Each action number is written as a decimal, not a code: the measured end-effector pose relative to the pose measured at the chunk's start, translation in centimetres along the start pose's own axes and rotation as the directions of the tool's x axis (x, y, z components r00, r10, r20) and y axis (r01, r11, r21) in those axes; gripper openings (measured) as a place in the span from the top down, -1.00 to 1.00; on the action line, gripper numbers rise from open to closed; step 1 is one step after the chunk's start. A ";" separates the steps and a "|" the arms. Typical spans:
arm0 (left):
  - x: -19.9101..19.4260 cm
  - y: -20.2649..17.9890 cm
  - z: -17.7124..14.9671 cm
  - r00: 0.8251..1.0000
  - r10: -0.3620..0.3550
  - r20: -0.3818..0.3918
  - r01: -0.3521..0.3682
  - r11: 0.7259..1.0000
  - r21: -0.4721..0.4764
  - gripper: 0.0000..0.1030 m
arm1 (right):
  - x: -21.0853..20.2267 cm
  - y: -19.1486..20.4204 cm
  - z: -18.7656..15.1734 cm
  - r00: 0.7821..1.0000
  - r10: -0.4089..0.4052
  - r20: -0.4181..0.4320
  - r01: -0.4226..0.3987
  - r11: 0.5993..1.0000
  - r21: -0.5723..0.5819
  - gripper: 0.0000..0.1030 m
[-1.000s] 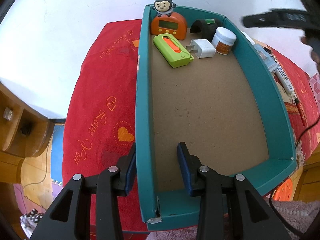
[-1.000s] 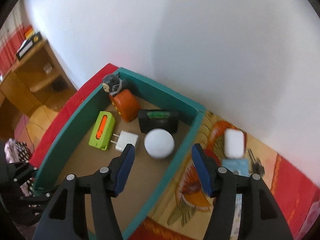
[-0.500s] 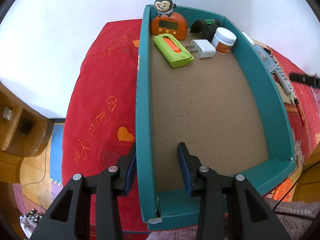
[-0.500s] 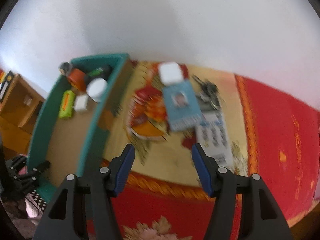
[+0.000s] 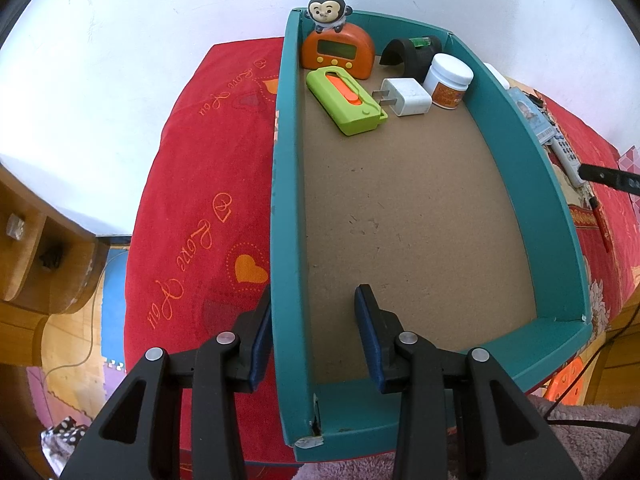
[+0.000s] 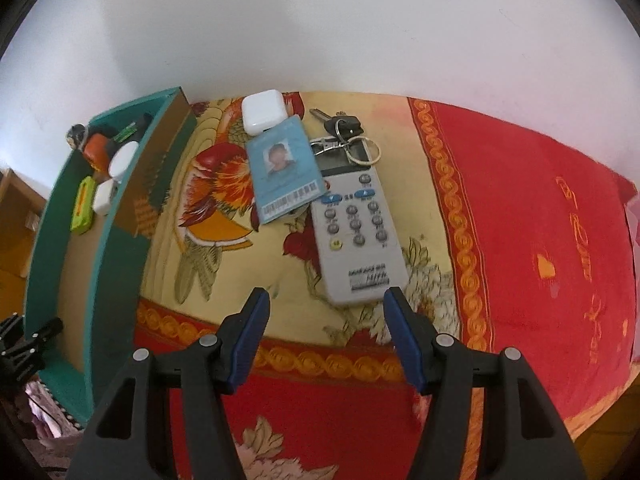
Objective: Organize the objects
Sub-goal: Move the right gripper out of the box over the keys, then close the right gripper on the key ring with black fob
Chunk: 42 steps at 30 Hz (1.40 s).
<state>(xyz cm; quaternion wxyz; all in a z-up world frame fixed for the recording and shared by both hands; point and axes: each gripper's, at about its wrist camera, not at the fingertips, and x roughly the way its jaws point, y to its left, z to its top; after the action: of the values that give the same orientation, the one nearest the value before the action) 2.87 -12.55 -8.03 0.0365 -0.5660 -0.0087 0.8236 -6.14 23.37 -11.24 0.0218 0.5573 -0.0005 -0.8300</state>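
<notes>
A teal box [image 5: 532, 184] with a brown floor lies on a red cloth. At its far end sit an orange clock [image 5: 338, 54], a green device [image 5: 346, 100], a white charger [image 5: 406, 96] and a white jar [image 5: 448, 80]. My left gripper [image 5: 314, 294] is shut on the box's left wall near the front corner. To the right of the box [image 6: 120, 264], a grey remote [image 6: 354, 232], a blue ID card [image 6: 284, 172], a white case [image 6: 262, 114] and keys [image 6: 344, 136] lie on the cloth. My right gripper [image 6: 326, 300] is open just short of the remote's near end, touching nothing.
A black curved object [image 5: 408, 52] stands in the box's far right corner. The white wall rises directly behind the box and the loose items. Wooden furniture [image 5: 36, 248] stands left of the bed. Bare red cloth [image 6: 540, 240] stretches right of the remote.
My right gripper has swung from above the box's far end to the right and down, over the items on the cloth. The left gripper and the box have not moved.
</notes>
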 end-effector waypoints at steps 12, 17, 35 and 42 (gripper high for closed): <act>0.0 0.2 -0.3 1.000 0.005 0.005 -0.005 1.000 -0.004 0.25 | 2.7 -1.0 5.6 0.999 -0.030 0.020 0.030 0.999 -0.010 -0.18; 0.0 0.1 -0.2 1.000 0.007 0.005 -0.007 1.000 -0.007 0.25 | 3.5 -0.6 8.7 0.999 -0.042 0.033 0.043 0.999 -0.014 -0.18; -0.2 0.4 -0.4 1.000 0.007 0.004 -0.007 1.000 -0.009 0.25 | 6.8 -0.3 11.6 1.000 0.018 0.010 -0.018 1.000 0.016 0.05; -0.2 0.4 -0.4 1.000 0.007 0.004 -0.007 1.000 -0.009 0.25 | 7.3 -0.2 11.1 1.000 0.001 -0.002 -0.001 1.000 0.013 0.25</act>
<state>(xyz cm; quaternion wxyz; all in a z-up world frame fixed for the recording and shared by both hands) 3.26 -12.93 -8.04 0.0313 -0.5645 -0.0106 0.8247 -19.20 23.07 -13.77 0.0183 0.5584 -0.0063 -0.8294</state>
